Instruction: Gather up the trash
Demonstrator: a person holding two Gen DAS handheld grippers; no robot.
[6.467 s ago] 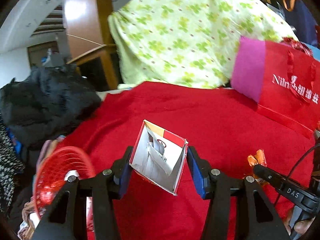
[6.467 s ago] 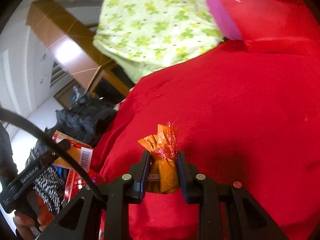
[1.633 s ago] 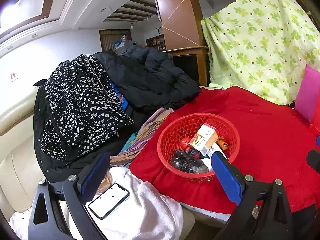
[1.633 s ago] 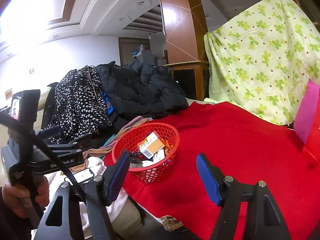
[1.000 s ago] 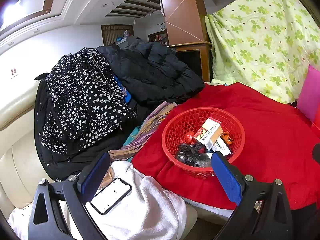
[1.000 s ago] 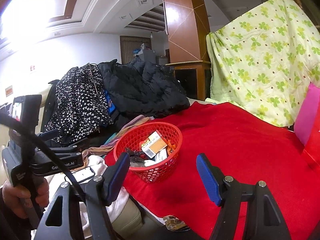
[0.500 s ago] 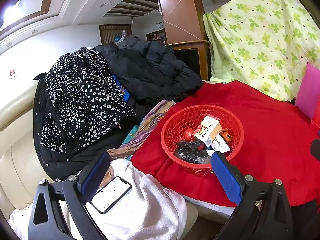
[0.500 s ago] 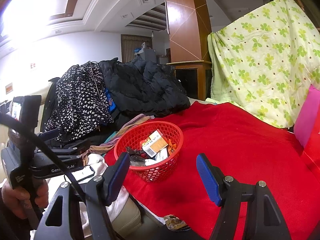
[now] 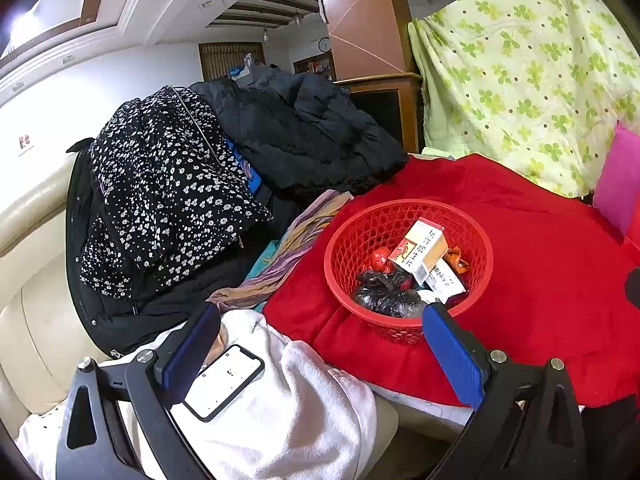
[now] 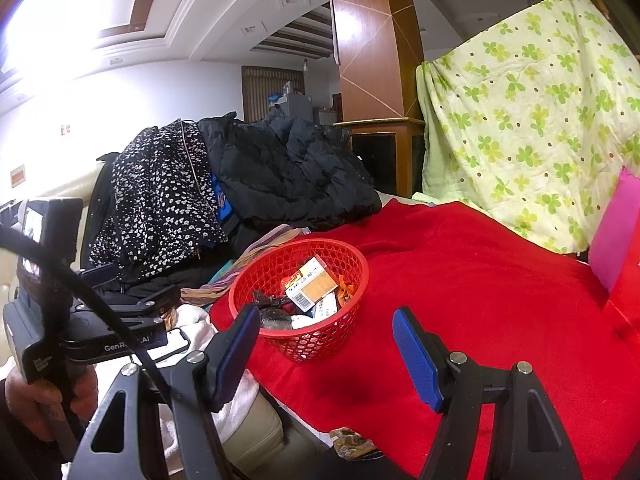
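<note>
Both grippers, left (image 9: 320, 344) and right (image 10: 326, 338), now empty, jaws apart; carton (image 9: 419, 250) and wrapper (image 9: 456, 256) now in basket (image 9: 344, 240).

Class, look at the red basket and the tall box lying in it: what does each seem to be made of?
Red basket: probably moulded plastic, glossy, with an open lattice wall. Box: apparently printed cardboard, with sharp folded edges and a barcode in the right wrist view.
</note>
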